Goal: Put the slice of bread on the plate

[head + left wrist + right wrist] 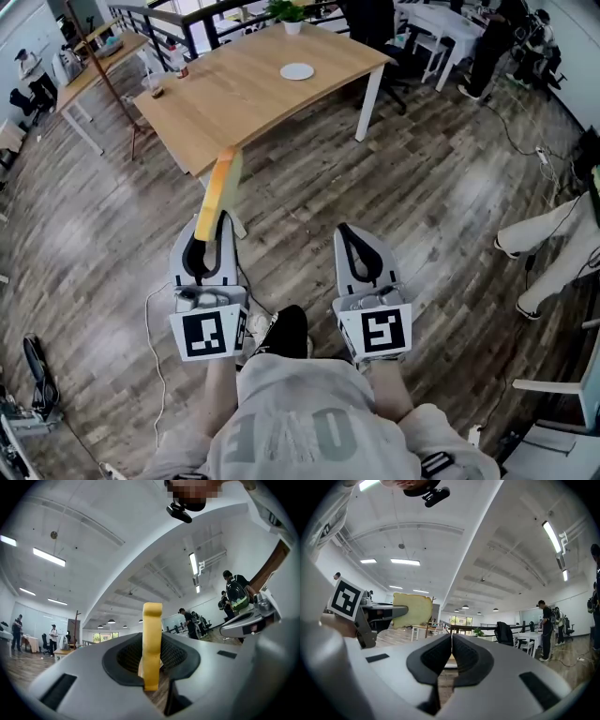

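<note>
Over on the left, our left gripper is pinching the slice of bread. The jaws are clamped on its lower end, and the rest sticks out past the tips, standing on edge. From the head view the bread's far end overlaps the near edge of the wooden table, but we can't tell how close it really is. The white plate sits further back on that table with nothing on it, well apart from the bread. Moving right, our right gripper has its jaws pressed together with nothing between them, just beside the left one over the wood floor.
</note>
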The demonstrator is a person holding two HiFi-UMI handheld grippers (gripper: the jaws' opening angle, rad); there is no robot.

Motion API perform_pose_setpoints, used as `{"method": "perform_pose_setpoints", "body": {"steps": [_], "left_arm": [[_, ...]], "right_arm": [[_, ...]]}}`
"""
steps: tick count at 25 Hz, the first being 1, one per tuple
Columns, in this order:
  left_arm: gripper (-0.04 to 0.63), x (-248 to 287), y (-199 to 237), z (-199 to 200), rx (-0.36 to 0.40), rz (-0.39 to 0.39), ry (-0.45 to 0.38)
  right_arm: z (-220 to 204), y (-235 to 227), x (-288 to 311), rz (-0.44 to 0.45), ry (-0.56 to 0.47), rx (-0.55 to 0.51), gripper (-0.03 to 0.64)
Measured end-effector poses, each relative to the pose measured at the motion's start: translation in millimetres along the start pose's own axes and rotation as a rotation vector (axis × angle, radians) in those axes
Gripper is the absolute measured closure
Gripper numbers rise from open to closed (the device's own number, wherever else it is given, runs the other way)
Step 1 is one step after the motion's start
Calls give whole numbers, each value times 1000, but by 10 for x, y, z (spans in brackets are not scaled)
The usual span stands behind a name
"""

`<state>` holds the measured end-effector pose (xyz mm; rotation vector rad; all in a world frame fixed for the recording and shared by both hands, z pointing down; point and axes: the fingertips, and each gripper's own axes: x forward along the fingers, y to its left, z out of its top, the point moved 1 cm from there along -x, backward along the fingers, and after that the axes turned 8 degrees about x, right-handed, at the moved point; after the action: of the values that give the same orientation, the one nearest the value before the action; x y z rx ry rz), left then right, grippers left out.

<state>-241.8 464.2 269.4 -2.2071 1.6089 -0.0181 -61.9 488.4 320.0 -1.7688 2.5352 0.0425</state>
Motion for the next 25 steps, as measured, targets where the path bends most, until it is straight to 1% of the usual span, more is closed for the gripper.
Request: {"method": "perform_pose_setpoints", "body": {"steps": [4, 6, 8, 11, 16, 19, 22, 25], "left_arm": [[503, -46, 256, -130, -33, 61, 24], [503, -11, 333, -168, -26, 78, 31], [503, 63, 319, -173, -13, 78, 29], [503, 245, 207, -133, -1, 52, 12], [503, 658, 108, -145, 23, -5, -29], [503, 1013, 135, -252, 3, -29, -47], [503, 1414, 115, -397, -30, -38, -51], [503, 1782, 66, -587, -58, -57, -42]], "right_arm": [[-39, 94, 94, 15, 13, 19, 597], [-61, 77, 119, 20, 19, 38, 597], [-106, -24, 115, 7, 27, 51, 598], [-113, -230, 144, -28, 24, 69, 597], [-82, -401, 379, -46, -3, 39, 597], [-79, -533, 614, -83, -5, 26, 597], [-169, -803, 793, -123, 35, 12, 597], [-274, -1060, 1008, -137, 64, -6, 597]]}}
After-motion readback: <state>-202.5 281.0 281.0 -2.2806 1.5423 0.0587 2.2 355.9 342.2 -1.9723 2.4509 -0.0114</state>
